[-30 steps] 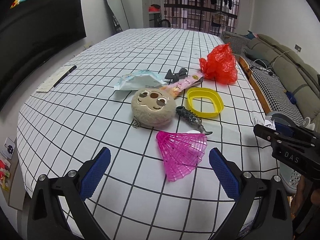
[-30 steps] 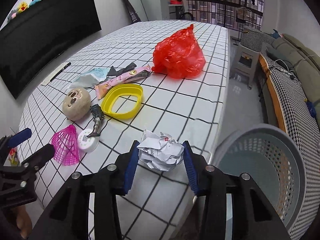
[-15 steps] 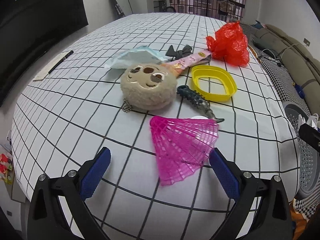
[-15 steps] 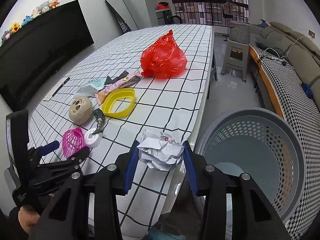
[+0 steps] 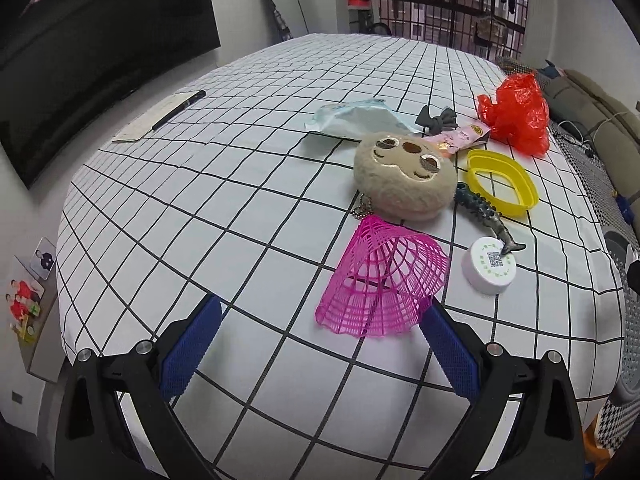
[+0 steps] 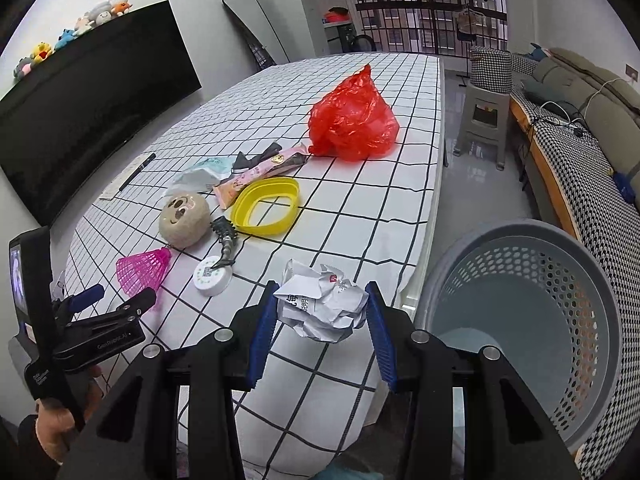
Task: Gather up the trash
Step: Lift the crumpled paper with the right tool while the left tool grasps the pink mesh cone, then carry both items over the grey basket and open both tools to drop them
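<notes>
My right gripper [image 6: 322,300] is shut on a crumpled white paper ball [image 6: 320,314], held above the table's near right edge. To its right on the floor stands a grey perforated basket [image 6: 520,229]. A pink mesh cone [image 5: 384,284] lies on the checked tablecloth [image 5: 240,220]. My left gripper [image 5: 320,340] stands open just before it, the right blue pad [image 5: 452,354] next to the cone's lower rim. In the right wrist view the left gripper [image 6: 116,300] sits low by the pink cone [image 6: 144,270]. A red plastic bag [image 6: 352,120] lies farther back.
Beyond the cone are a plush face [image 5: 404,176], a yellow ring [image 5: 502,184], a white round tub [image 5: 490,266], a metal fish [image 5: 480,210], a pink wrapper [image 6: 260,172] and a tissue pack [image 5: 356,118]. A pen on paper [image 5: 176,110] lies left. A sofa [image 6: 580,120] flanks the right.
My left gripper came down and forward to the pink cone, which now sits close to its right pad. The right gripper carried the paper ball toward the table edge beside the basket.
</notes>
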The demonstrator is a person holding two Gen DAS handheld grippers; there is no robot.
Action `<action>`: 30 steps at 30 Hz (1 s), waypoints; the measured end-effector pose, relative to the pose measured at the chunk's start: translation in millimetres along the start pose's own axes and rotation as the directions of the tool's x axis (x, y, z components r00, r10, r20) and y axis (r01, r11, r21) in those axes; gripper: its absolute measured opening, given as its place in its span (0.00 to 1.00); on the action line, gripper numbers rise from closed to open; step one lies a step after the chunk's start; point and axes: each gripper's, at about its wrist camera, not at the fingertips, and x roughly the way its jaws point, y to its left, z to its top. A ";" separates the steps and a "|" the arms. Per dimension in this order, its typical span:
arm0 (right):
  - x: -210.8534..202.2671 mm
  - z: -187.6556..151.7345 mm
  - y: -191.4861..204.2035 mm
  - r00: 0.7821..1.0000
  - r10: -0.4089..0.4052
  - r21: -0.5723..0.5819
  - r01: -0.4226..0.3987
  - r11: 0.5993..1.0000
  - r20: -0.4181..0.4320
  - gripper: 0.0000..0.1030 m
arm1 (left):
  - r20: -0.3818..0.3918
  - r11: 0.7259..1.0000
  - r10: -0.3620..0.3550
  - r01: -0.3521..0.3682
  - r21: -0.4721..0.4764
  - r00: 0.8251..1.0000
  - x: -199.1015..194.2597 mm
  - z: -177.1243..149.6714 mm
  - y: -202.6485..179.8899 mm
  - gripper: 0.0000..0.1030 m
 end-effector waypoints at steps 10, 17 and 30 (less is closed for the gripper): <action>-5.9 -0.6 -3.9 1.000 -0.013 0.011 0.013 1.000 0.009 0.41 | 0.022 1.000 -0.007 0.007 0.013 1.000 7.4 5.6 -13.5 0.94; -2.1 -2.7 -7.0 1.000 -0.015 0.025 0.015 1.000 0.000 0.41 | 0.032 1.000 -0.020 0.021 -0.012 0.999 17.8 11.2 -9.6 0.90; 0.8 -6.7 -6.5 1.000 -0.011 0.027 0.011 1.000 -0.009 0.41 | 0.046 0.996 -0.086 0.088 -0.027 0.995 7.1 9.1 0.5 0.34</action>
